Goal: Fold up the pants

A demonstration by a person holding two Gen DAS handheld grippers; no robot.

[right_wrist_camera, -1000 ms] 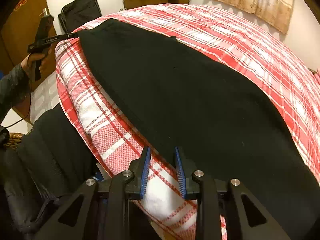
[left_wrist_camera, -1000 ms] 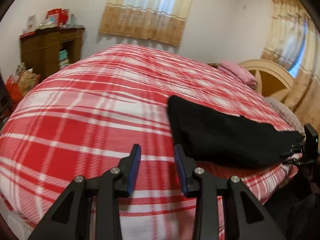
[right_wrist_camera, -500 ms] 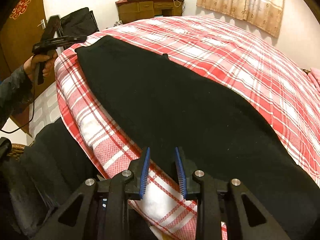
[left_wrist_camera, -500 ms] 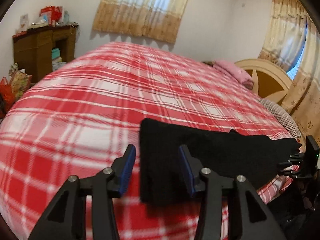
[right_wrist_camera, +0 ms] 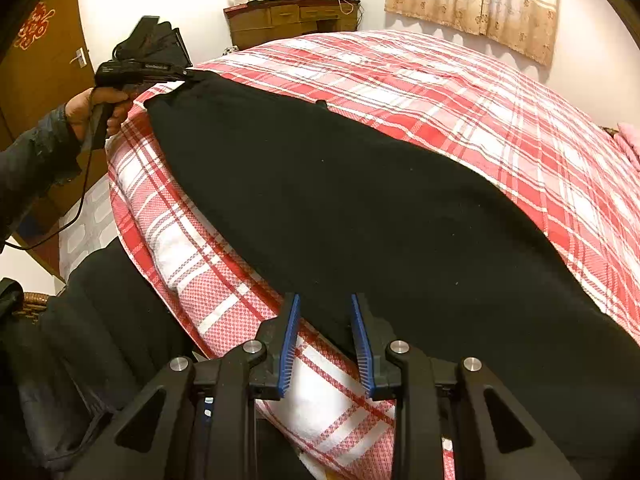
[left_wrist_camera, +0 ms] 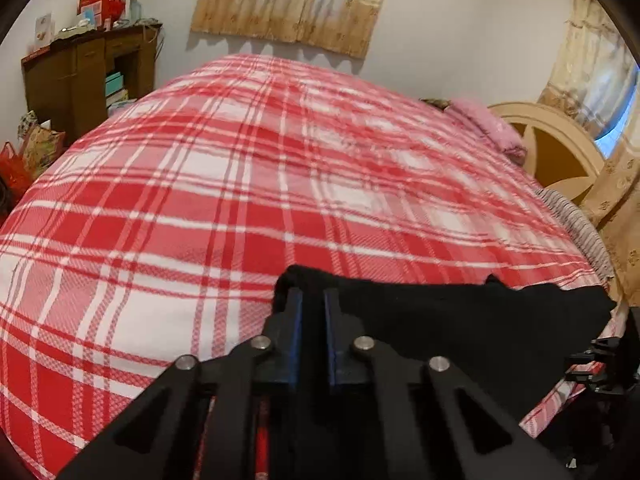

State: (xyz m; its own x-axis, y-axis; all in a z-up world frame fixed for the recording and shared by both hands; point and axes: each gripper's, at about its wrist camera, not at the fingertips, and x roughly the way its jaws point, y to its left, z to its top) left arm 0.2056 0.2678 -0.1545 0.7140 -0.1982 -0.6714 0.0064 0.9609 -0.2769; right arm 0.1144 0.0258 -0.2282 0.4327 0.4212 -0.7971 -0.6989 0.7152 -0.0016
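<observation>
The black pants [right_wrist_camera: 360, 216] lie flat along the near edge of the bed [left_wrist_camera: 240, 200], spread lengthwise over the red-and-white plaid cover, with one end toward the door side and the other running off toward the pillow side. The cloth looks smooth and dark, with a small nub sticking up on its far edge.

The left tool [left_wrist_camera: 310, 300] sits at the pants' end corner, its blue-padded fingers [left_wrist_camera: 296, 320] drawn close together on the bunched black fabric, clamped on that corner. From the right wrist view the same left tool [right_wrist_camera: 136, 70] is held level in the person's left hand [right_wrist_camera: 96, 114], its tip touching the pants' far corner at the bed's edge, a cable trailing down from the grip.

The right tool [right_wrist_camera: 325, 308] hovers low over the near hem of the pants, its fingers apart, with the pants' edge and a strip of plaid cover showing between them; nothing is gripped.

Beyond the pants the bed cover stretches wide and bare toward a wooden dresser [left_wrist_camera: 88, 76], a curtained window [left_wrist_camera: 296, 4], and a pink pillow [left_wrist_camera: 488, 124] by the headboard [left_wrist_camera: 560, 148].
</observation>
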